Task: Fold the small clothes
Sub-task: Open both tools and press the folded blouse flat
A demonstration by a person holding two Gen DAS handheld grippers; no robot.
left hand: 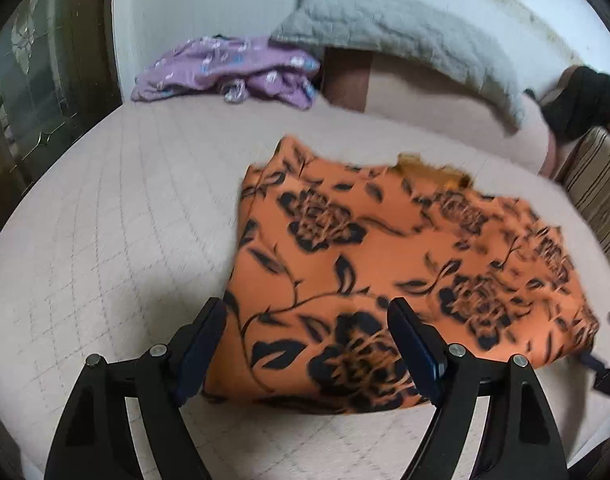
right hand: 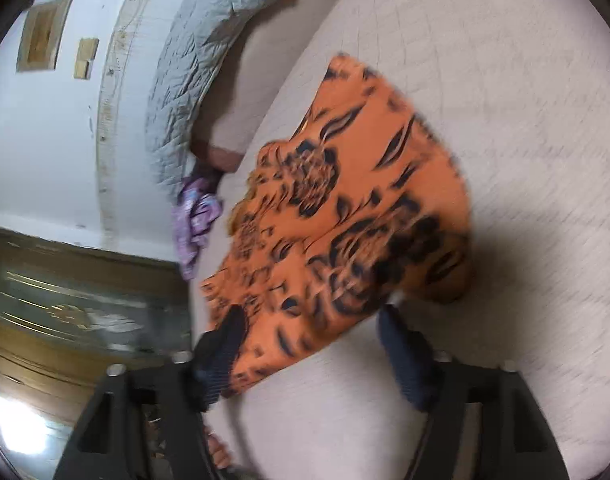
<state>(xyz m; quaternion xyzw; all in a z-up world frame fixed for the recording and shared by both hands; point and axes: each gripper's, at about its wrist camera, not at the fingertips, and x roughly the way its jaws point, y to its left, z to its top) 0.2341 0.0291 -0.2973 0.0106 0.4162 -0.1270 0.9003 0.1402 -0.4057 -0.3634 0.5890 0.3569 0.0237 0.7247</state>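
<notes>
A bed (left hand: 105,220) with a pale quilted cover fills most of the room, pushed against a white wall, with a grey quilted pillow (left hand: 405,36) leaning at the head and a dark glazed door to one side. On the cover lies the orange garment (left hand: 385,248), printed with black flowers, and it already sits as a neat, roughly squared packet with a doubled edge along its left side, so I'd judge at least one fold has been laid.

The left gripper (left hand: 305,336) hangs just above the near edge of that packet, jaws spread wide with the cloth showing between them but nothing pinched. The right gripper (right hand: 313,344) is by another edge of the same garment, jaws likewise spread; the picture there is blurred, and one finger seems to overlap the cloth, though I see no grip on it.

So this piece looks released and close to finished. It may want one more fold or a smoothing, since a brighter scrap sticks up at its far edge. Still to do: the purple garment (left hand: 229,72), lying crumpled near the pillow, well apart from the orange one and not folded at all. That one looks like the bulk of what remains, as far as I can see from here.
</notes>
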